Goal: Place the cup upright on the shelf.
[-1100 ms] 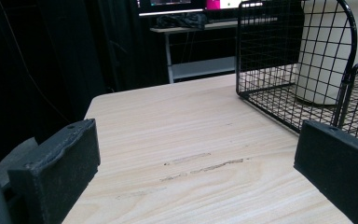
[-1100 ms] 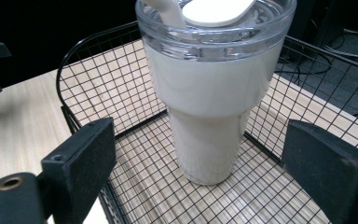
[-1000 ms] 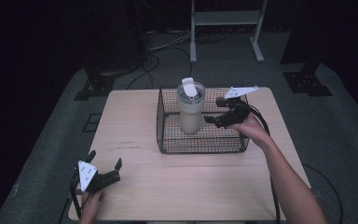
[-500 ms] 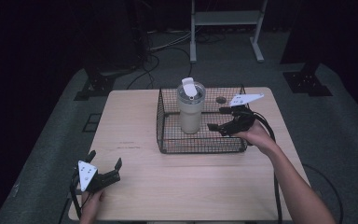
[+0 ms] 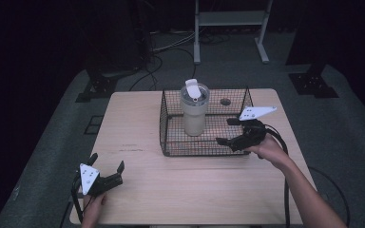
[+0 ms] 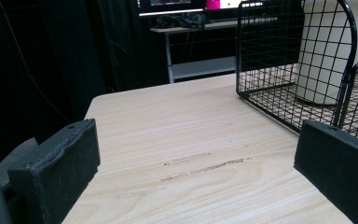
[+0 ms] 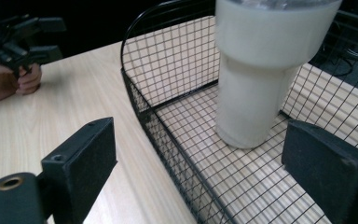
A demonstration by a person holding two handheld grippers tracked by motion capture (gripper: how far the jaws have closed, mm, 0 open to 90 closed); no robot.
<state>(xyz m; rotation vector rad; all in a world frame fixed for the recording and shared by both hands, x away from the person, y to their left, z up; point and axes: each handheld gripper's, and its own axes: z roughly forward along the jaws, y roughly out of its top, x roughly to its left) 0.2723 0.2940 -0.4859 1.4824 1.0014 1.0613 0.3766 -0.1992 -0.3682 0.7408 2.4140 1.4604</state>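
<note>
A cream tumbler [image 5: 194, 116] with a flip-up lid stands upright inside a black wire basket [image 5: 171, 123] at the middle of the table. My right gripper [image 5: 224, 131] hovers open at the basket's near right corner, its jaws pointing left toward the tumbler. In the right gripper view the tumbler [image 7: 261, 74] rises just beyond the gripper [image 7: 205, 163], whose wide-apart jaws straddle the basket's wall [image 7: 168, 70]. Near the table's front left corner my left gripper [image 5: 107, 163] rests open and holds nothing. From the left gripper [image 6: 196, 168] I look along bare wood to the basket [image 6: 279, 60] and tumbler [image 6: 326, 51].
The light wooden table [image 5: 195, 190] has bare wood in front and to the left of the basket. A round cable hole [image 5: 225, 101] sits behind the basket. A white desk frame [image 5: 228, 19] and cables lie on the dark floor beyond.
My right gripper has drawn back from beside the tumbler toward the basket's near right corner, staying open. The left gripper has not moved.
</note>
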